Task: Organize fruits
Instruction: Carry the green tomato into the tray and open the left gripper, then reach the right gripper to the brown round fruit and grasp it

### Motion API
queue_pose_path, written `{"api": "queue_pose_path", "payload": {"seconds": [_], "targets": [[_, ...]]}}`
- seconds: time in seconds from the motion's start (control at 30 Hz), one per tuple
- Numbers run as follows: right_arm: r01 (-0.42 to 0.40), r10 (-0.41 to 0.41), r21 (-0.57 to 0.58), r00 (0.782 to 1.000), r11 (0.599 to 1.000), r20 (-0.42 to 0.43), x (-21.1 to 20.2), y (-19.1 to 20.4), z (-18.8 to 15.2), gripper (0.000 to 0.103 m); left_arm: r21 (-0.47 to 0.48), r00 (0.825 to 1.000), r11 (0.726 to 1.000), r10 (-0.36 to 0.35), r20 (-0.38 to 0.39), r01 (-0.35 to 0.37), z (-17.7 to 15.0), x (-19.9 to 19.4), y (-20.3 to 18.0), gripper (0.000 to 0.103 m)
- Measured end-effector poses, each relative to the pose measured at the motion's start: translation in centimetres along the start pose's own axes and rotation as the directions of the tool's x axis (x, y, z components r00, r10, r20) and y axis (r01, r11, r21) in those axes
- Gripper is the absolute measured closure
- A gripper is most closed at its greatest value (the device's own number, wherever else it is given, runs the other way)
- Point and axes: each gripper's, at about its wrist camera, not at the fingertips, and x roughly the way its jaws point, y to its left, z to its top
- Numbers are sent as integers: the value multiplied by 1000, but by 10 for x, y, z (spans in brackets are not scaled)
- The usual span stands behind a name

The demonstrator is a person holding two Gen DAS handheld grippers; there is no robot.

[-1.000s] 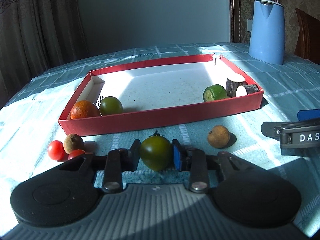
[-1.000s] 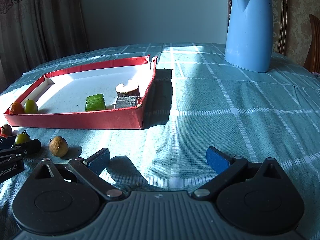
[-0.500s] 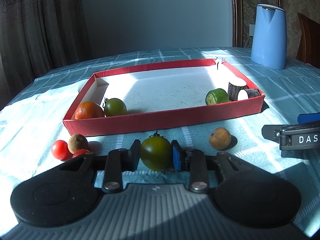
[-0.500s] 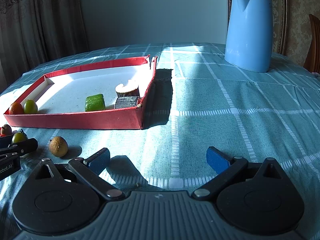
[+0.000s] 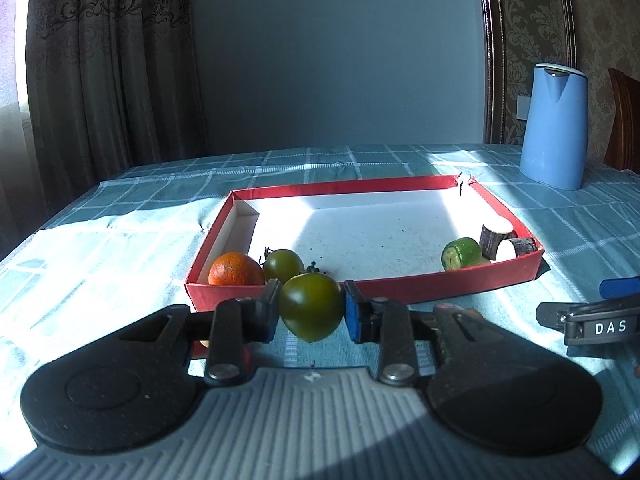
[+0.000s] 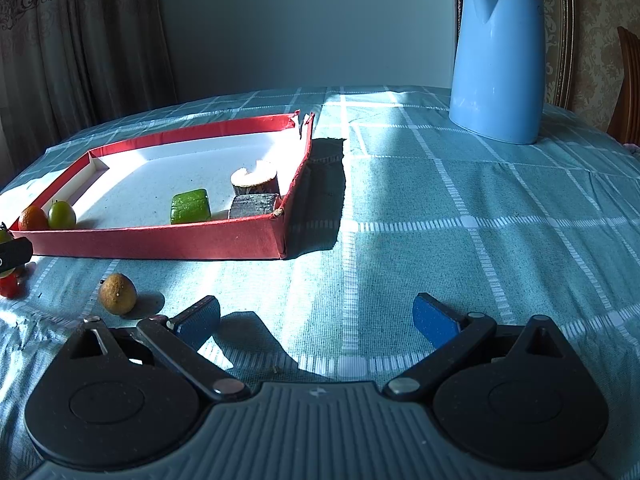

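A checked teal tablecloth (image 6: pixel 440 208) covers the table. On it stand a blue jug (image 6: pixel 498 60) and a shallow red tray (image 5: pixel 440 286). The tray holds an orange (image 5: pixel 236 270) and a green tomato (image 5: pixel 283 265) in one near corner, a green chunk (image 5: pixel 460 253) and two log pieces (image 5: pixel 496 236) in the other. The left gripper (image 5: pixel 312 312) is clamped on a second green tomato (image 5: pixel 311 306), lifted just before the tray's near wall. The right gripper (image 6: pixel 316 320) rests with jaws wide apart, nothing between them. A small brown fruit (image 6: pixel 117 293) lies near it on the cloth
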Motion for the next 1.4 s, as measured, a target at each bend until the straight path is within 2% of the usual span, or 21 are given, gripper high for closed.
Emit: {"api": "queue_pose_path", "payload": {"seconds": [0.17, 0.23, 0.4, 0.5, 0.73, 0.83, 0.9, 0.93, 1.1, 1.23, 1.3, 1.33, 1.37, 1.4], "targets": [[0, 0, 0, 1000, 1000, 0, 0, 0, 0, 0, -28, 998, 999, 39, 52, -37, 25, 3, 15, 73], [0, 0, 0, 1000, 1000, 0, 0, 0, 0, 0, -39, 998, 998, 49, 50, -47, 35, 13, 22, 73], [-1, 1, 1, 1000, 1000, 1, 0, 0, 0, 0, -90, 999, 995, 34, -31, -37, 54, 51, 38, 73], [-1, 1, 1, 1000, 1000, 1, 0, 0, 0, 0, -101, 996, 993, 52, -75, -59, 58, 75, 44, 73], [-3, 3, 4, 1000, 1000, 2, -1, 0, 0, 0, -118, 978, 989, 66, -198, -90, 52, 115, 50, 73], [-4, 4, 5, 1000, 1000, 3, -1, 0, 1, 0, -122, 973, 987, 74, -219, -102, 47, 121, 52, 73], [-5, 5, 6, 1000, 1000, 3, -1, 0, 1, 0, -124, 972, 986, 87, -216, -115, 45, 123, 53, 66], [-5, 5, 6, 1000, 1000, 3, -1, 0, 1, 0, -122, 973, 985, 95, -210, -122, 45, 123, 53, 59], [-7, 6, 8, 1000, 1000, 4, -1, -1, 0, 0, -118, 979, 986, 97, -177, -119, 44, 111, 52, 58], [-8, 8, 9, 1000, 1000, 5, -1, -2, 0, 0, -112, 993, 988, 102, -65, -108, 44, 65, 48, 56], [-10, 10, 11, 1000, 1000, 5, 0, -2, 0, 0, -113, 996, 990, 86, -12, -87, 38, 40, 48, 41], [-12, 12, 13, 1000, 1000, 6, 0, -2, 0, 0, -103, 997, 992, 77, 15, -75, 31, 25, 46, 24], [-12, 12, 14, 1000, 1000, 7, 0, -2, 0, 0, -91, 996, 993, 77, 34, -73, 24, 14, 45, 14], [-13, 13, 16, 1000, 1000, 8, 0, -2, 0, 0, -78, 995, 994, 76, 62, -71, 15, 2, 45, 14]]}}
